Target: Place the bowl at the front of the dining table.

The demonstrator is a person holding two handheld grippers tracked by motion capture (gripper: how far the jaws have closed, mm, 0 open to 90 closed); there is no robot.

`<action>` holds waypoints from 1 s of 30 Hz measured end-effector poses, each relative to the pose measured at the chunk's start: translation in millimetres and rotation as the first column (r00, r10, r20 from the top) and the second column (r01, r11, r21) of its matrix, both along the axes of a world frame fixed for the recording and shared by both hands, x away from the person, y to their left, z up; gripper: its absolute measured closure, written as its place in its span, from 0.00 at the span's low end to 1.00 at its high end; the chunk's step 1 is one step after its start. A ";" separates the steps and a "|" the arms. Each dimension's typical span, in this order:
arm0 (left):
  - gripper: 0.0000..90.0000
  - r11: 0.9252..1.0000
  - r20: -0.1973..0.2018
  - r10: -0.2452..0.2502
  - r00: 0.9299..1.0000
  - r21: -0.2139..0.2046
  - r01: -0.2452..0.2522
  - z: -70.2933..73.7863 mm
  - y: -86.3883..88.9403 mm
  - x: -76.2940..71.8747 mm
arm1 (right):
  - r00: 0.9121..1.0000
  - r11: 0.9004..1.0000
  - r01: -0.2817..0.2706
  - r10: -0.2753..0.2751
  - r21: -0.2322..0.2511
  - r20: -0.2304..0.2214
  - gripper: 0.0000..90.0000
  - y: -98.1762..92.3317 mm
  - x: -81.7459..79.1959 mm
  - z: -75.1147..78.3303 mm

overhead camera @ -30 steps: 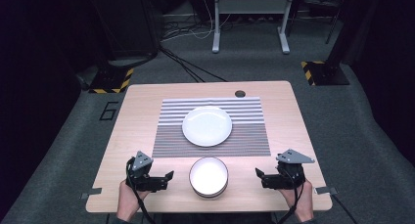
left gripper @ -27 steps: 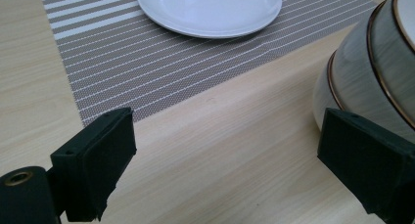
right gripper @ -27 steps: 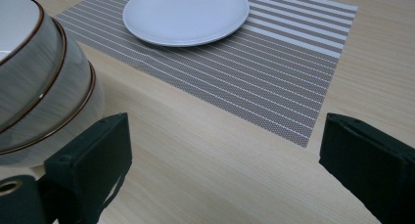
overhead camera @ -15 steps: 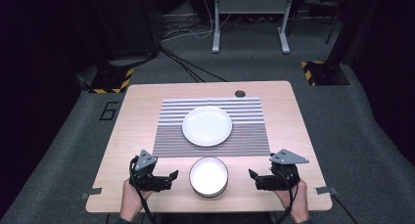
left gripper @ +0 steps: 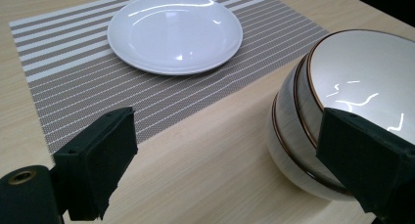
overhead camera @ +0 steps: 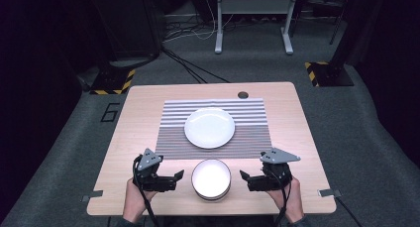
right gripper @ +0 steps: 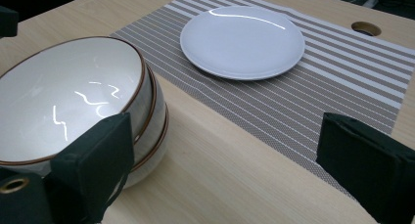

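White stacked bowls (overhead camera: 211, 180) with brown rims, set on pale wood table (overhead camera: 138, 113) just off the near edge of striped placemat (overhead camera: 173, 133); white plate (overhead camera: 210, 127) centred on that mat, beyond the bowls. Left gripper (overhead camera: 174, 179) held just left of the bowls, jaws spread wide, gripping nothing; in the left gripper view, one black jaw seen in front of the bowls' (left gripper: 337, 116) side, contact impossible to judge, the other over bare table beside the placemat (left gripper: 98, 77), plate (left gripper: 174, 32) farther off. Right gripper (overhead camera: 246, 179) held just right of the bowls, jaws likewise wide apart and empty; in the right gripper view, one jaw seen against the bowls' (right gripper: 73, 101) flank, touching or not unclear, the other over the placemat's (right gripper: 303, 111) near edge, plate (right gripper: 242, 41) beyond. Both grippers level with the bowls, flanking them on either side.
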State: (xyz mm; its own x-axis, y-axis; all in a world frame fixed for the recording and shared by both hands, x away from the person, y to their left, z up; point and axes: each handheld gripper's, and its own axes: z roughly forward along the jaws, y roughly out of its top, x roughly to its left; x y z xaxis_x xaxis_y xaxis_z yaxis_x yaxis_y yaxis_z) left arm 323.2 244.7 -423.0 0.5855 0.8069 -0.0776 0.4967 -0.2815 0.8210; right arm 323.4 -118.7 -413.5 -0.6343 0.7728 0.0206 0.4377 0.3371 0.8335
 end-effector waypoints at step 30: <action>0.12 0.993 -0.053 -0.114 0.992 -0.020 0.113 -19.4 -46.6 2.6 | 0.989 0.994 -0.108 0.105 -0.033 -0.101 0.18 61.1 11.4 -26.1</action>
State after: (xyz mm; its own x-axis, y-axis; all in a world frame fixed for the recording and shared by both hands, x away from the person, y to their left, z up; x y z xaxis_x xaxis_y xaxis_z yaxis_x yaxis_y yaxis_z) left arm 325.8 198.1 -442.4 0.6675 0.7341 -0.1250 0.5064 -0.3244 0.7990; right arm 334.8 -57.6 -439.7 -0.7094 0.7024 0.0586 0.4770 0.4172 0.7735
